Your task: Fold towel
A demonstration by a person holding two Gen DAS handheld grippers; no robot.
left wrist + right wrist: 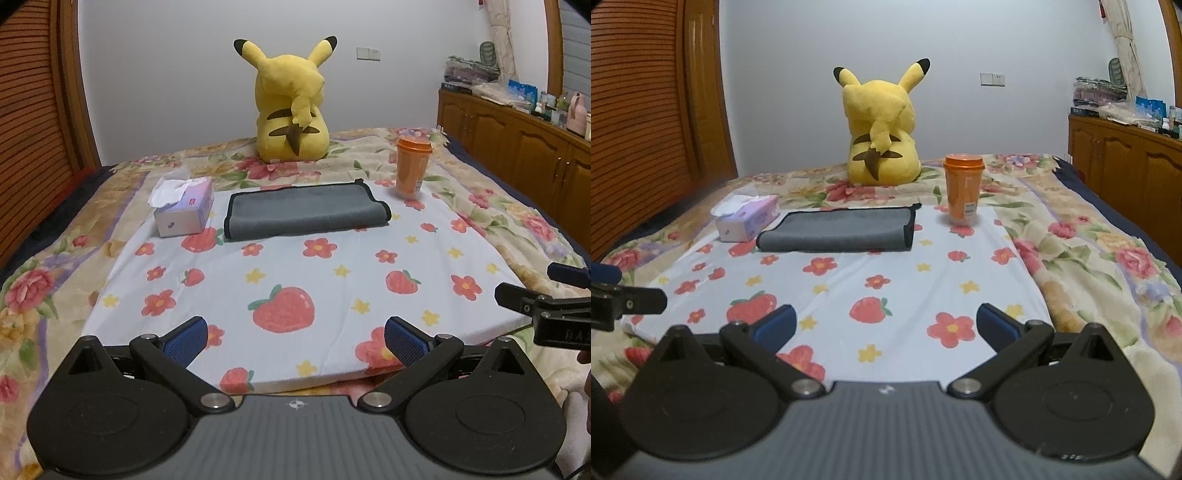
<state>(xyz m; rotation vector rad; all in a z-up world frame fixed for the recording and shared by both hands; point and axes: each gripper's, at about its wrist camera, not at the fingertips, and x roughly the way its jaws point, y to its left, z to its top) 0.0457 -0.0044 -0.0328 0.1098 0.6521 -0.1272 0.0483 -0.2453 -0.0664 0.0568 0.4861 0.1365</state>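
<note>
1. Left wrist view: left claw (293,338) released, pads spread, nothing between them, low over the near edge of the strawberry-print sheet (332,280). Grey towel (306,210) lies at 12 o'clock, well apart, already doubled and flat. Judgement: go in low and pinch a short end at its black hem, both layers together.
2. Same view, margins: tissue box (183,206) just beside the towel at 9 o'clock; orange cup (412,167) near at 2 o'clock; plush toy (291,107) behind. Open sheet lies toward 6 o'clock, so fold that way.
3. Right wrist view: right claw (885,325) released, empty. Towel (842,230) at 11 o'clock, cup (962,190) at 1 o'clock, upright, likely to tip if brushed.
</note>
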